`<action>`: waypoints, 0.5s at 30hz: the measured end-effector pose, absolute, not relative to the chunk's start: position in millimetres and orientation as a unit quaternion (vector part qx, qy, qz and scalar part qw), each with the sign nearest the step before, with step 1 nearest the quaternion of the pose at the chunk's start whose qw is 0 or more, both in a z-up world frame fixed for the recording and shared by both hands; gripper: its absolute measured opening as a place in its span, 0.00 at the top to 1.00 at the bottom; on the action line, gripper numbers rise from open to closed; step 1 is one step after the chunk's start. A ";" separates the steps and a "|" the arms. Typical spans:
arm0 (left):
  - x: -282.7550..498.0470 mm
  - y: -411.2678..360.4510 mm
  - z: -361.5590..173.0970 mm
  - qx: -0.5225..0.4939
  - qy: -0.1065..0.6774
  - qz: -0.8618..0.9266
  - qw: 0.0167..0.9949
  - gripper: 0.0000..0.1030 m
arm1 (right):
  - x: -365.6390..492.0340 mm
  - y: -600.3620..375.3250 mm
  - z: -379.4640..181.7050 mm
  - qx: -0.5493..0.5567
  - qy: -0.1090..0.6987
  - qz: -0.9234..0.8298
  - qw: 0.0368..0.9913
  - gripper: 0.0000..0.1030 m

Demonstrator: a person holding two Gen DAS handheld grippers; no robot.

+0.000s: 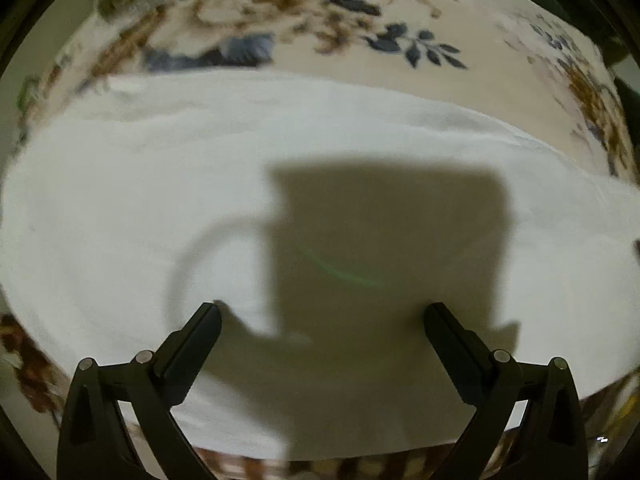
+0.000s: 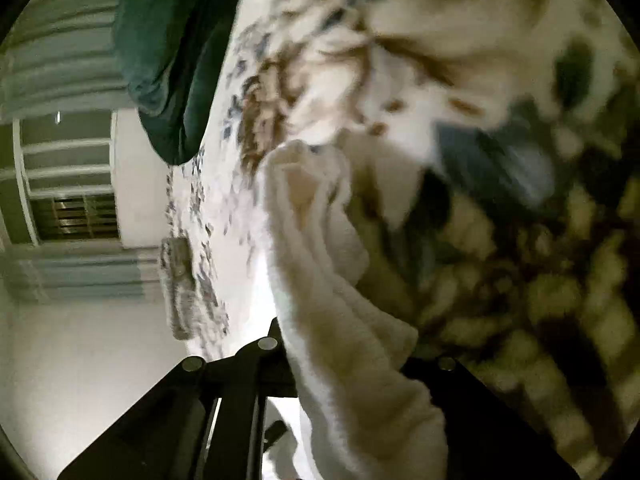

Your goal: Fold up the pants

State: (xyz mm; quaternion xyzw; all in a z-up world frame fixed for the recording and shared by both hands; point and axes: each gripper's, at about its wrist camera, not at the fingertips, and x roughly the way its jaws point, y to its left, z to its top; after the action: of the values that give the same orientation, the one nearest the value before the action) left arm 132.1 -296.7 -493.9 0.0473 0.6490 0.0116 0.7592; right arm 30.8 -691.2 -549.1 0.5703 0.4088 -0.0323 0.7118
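Observation:
The white pants lie spread flat across a floral bedspread in the left wrist view. My left gripper is open just above the cloth, its shadow falling on it, and it holds nothing. In the right wrist view a bunched part of the white pants hangs out of my right gripper, which is shut on it. The right fingertips are hidden by the cloth. The view is tilted and blurred.
The floral bedspread fills the right side of the right wrist view. A dark green cushion lies at the bed's edge. A window and curtains stand behind. The bed's patterned border shows near the left gripper.

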 end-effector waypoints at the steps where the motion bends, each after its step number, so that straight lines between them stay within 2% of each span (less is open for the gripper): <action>1: 132.2 -293.5 -487.8 0.048 0.644 0.012 0.764 0.00 | 31.5 -690.3 -538.8 0.565 0.407 -0.031 0.717 0.90; 8: 141.8 -241.1 -442.0 0.012 0.613 0.017 0.790 0.00 | 43.1 -641.5 -452.5 0.509 0.403 -0.007 0.761 0.90; 15: 131.8 -170.1 -416.3 -0.041 0.596 0.059 0.800 0.00 | 67.7 -552.2 -400.1 0.469 0.419 0.024 0.777 0.90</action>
State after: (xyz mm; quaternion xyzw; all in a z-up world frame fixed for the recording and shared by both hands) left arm 131.8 -170.1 -416.3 -0.0413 0.5959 0.0588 0.7998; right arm 67.7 -552.2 -400.1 0.4690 0.4195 0.0239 0.7769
